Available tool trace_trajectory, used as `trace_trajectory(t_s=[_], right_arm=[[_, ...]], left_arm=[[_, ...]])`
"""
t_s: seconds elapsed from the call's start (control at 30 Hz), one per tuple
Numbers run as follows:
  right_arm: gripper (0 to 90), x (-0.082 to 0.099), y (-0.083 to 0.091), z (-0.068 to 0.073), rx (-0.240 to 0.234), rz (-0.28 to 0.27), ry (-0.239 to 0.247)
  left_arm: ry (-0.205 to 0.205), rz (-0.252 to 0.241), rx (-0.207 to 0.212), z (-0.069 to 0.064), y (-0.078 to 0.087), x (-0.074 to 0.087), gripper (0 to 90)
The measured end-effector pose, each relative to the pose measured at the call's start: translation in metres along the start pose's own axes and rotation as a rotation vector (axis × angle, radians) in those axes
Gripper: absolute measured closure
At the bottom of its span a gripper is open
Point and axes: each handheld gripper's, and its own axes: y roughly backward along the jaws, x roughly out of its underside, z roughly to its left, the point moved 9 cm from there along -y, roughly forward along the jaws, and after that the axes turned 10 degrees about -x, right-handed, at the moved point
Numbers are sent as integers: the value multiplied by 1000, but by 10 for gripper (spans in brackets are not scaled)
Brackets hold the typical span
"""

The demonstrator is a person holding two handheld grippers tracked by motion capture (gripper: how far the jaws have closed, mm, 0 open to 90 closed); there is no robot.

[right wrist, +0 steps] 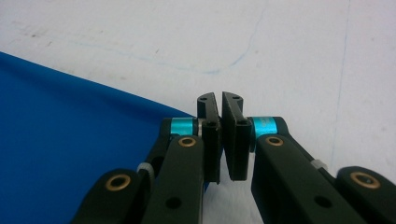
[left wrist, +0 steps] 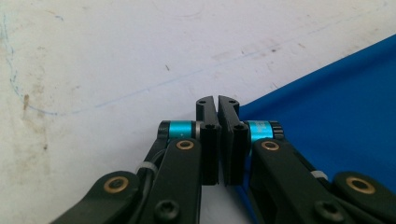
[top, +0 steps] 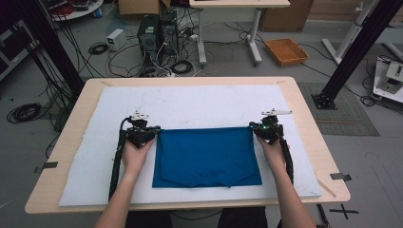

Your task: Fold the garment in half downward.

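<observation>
We see a blue cloth point(top: 206, 156) lying folded on the white mat point(top: 190, 104) on the surface. Our left gripper point(top: 151, 133) and right gripper point(top: 256, 130) sit at its far corners, jaws shut; whether they pinch cloth we cannot tell. More folding may remain. Nothing blocks us.

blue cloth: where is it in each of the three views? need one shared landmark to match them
High view: blue cloth at centre of the white mat, between the two tools.
Left gripper view: right side, beside the jaws.
Right gripper view: left side.
Shared landmark: the cloth's far edge against the mat.
</observation>
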Motion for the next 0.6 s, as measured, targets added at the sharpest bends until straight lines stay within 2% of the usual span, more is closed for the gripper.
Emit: trace_trajectory(t_s=[0.1,0.2,0.3,0.37,0.47,0.5,0.6], right_arm=[[867,-1,-6,-5,13,10,2],[865,-1,-8,-7,10,9,-11],[846,-2,-8,-6,10,7,-3],[792,-2,-7,-6,14,9,-2],[728,-3,-4,-6,20,-1,-12],[646,-5,1,-5,21,-15,-12],[568,-9,10,-1,5,-47,-8]], left_arm=[[-4,-6,-8,2,-4,-1,870],[13,-7,-8,4,-6,-1,868],[4,-9,-28,6,-5,-1,851],[14,-13,-45,8,-4,-2,753],[19,-21,-50,11,0,-4,702],[13,-28,-52,11,2,-5,599],[-31,-58,-55,8,14,-10,481]])
